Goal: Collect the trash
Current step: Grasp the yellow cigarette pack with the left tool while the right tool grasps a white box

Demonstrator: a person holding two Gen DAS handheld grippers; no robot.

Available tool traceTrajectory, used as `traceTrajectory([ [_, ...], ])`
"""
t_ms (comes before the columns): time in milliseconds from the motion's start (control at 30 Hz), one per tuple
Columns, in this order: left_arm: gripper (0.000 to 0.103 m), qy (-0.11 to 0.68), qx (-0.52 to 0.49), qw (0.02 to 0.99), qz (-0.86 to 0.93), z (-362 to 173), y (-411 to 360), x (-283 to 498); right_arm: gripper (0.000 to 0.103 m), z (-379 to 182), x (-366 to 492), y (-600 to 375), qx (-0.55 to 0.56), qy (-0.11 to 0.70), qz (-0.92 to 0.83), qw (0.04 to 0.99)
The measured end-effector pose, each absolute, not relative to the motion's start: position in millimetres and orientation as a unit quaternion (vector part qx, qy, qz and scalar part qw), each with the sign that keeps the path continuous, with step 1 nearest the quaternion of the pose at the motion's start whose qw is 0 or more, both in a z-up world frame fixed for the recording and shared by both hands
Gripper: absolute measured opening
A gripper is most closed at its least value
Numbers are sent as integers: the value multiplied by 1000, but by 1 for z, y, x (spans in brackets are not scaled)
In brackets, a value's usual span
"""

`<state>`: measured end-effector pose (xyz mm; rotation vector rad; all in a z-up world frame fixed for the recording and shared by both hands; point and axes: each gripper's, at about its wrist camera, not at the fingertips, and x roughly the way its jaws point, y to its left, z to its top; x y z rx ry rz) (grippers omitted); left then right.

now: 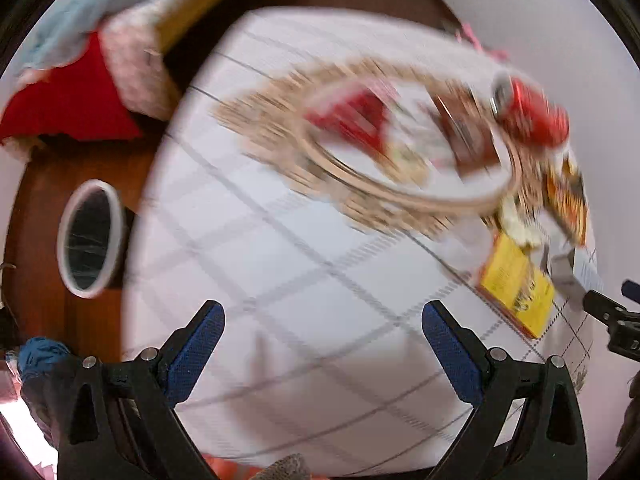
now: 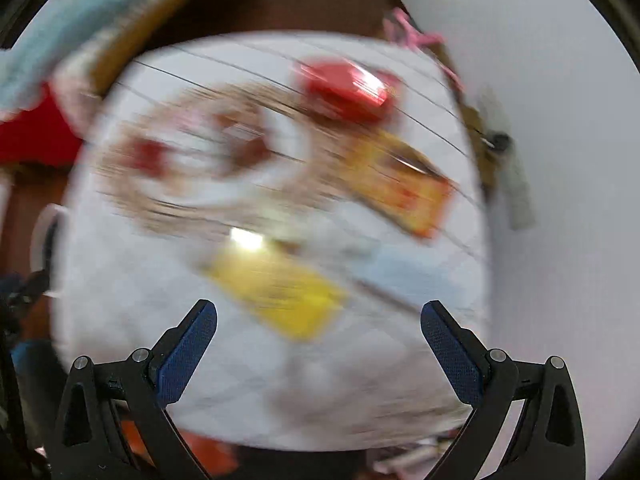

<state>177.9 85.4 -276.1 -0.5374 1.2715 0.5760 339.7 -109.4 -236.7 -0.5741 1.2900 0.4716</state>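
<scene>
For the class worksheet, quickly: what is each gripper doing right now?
Left gripper: open, holding nothing, above the tablecloth.
Right gripper: open, holding nothing.

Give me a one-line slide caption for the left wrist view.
Open left hand-held gripper above checked tablecloth; red can beside placemat.

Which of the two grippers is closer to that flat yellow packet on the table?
Right. The flat yellow packet lies just ahead of the right gripper, between its open jaws. From the left gripper it sits far off to the right side, at the table edge.
</scene>
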Motion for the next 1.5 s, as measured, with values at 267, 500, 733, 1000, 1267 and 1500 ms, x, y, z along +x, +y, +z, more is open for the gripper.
traceTrajectory([
  [267,100,602,-267,714,236,-291,42,225,82,-290,394,-136,-280,603,239,708],
  [500,100,601,-365,674,225,-295,32,259,46,-287,411,-191,-158,648,198,719],
  [733,90,619,-404,614,276,-318,37,303,72,-286,416,-231,-45,678,194,708],
  [1000,72,637,-348,627,282,-324,26,330,72,-289,418,-240,-29,664,191,722],
  [1267,68,685,-184,685,165,-322,-8,280,72,-283,419,-210,-62,646,200,734],
  [1500,68,696,-105,698,133,-328,6,241,41,-300,408,-189,-98,650,200,726],
])
